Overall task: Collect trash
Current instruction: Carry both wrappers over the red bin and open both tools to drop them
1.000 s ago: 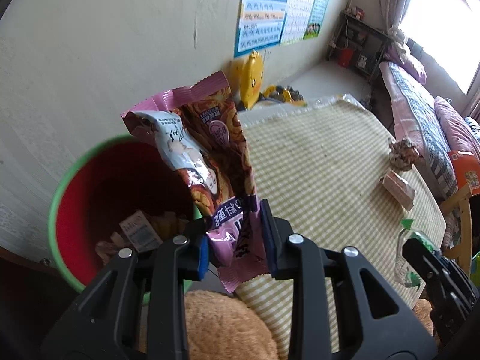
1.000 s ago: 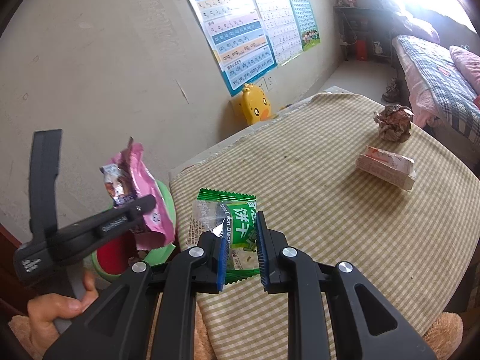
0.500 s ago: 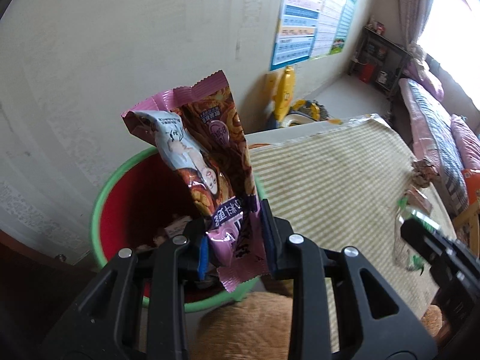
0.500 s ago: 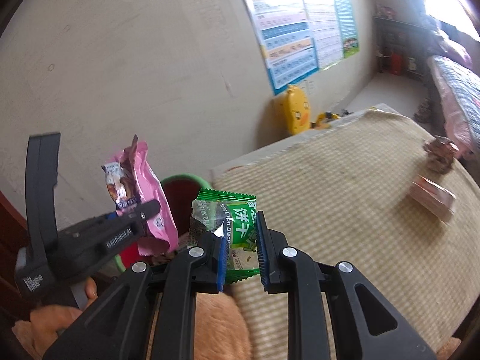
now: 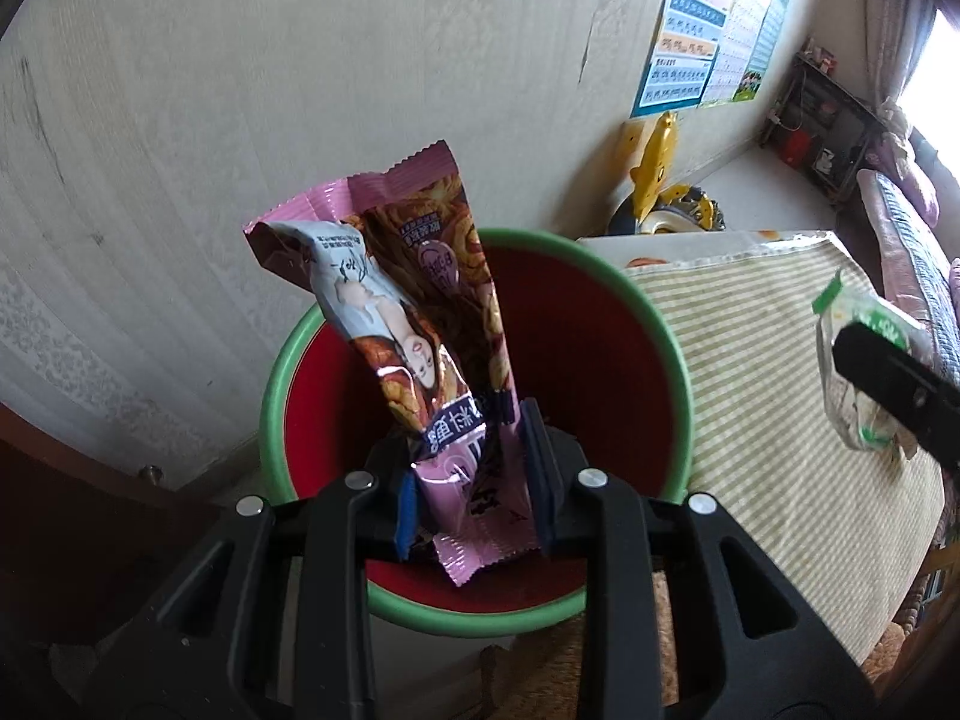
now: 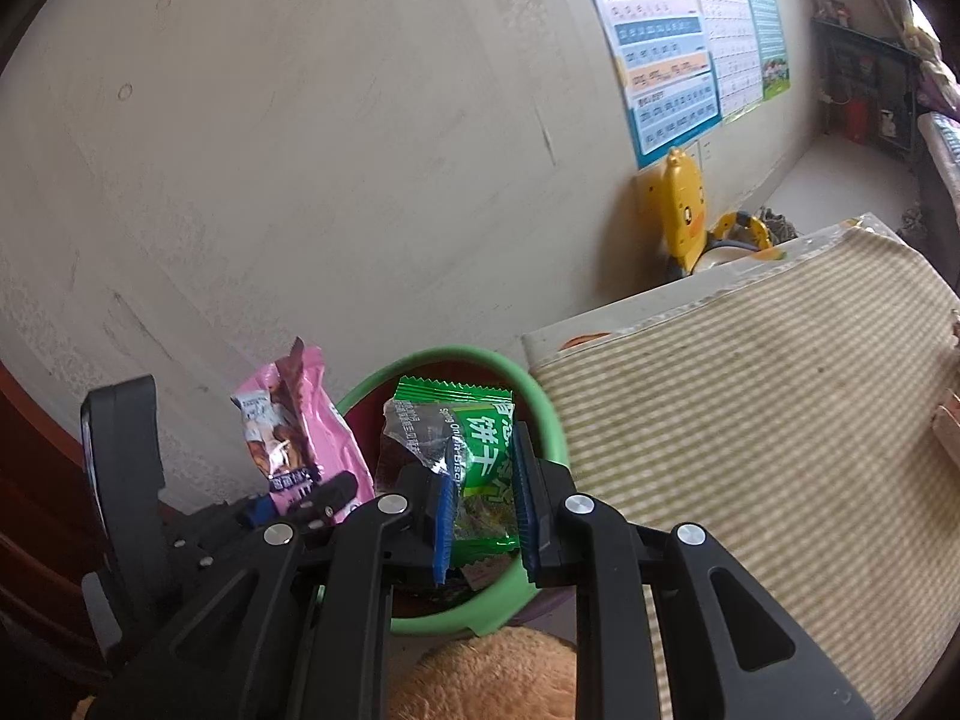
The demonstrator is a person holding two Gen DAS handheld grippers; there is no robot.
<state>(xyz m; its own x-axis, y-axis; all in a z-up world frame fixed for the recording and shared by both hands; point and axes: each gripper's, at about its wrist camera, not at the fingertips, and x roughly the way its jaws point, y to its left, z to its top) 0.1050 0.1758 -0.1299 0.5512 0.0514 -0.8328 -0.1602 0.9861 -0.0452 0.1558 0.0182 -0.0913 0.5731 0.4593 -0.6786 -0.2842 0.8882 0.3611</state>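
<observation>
My left gripper (image 5: 471, 480) is shut on a pink and brown snack wrapper (image 5: 420, 324), held upright over the mouth of a red bin with a green rim (image 5: 672, 336). My right gripper (image 6: 483, 516) is shut on a green biscuit wrapper (image 6: 480, 450), held over the same bin (image 6: 546, 396). The pink wrapper (image 6: 294, 432) and the left gripper show at the left of the right wrist view. The green wrapper (image 5: 852, 360) shows at the right edge of the left wrist view, over the table edge.
The bin stands on the floor between the wall and a table with a checked green cloth (image 6: 750, 408). A yellow duck toy (image 6: 684, 210) stands by the wall. A tan plush thing (image 6: 498, 678) lies below the grippers. A small packet (image 6: 948, 426) lies on the table's right edge.
Both grippers have moved left from over the table to over the bin, each still holding its wrapper. The bin now fills more of both views.
</observation>
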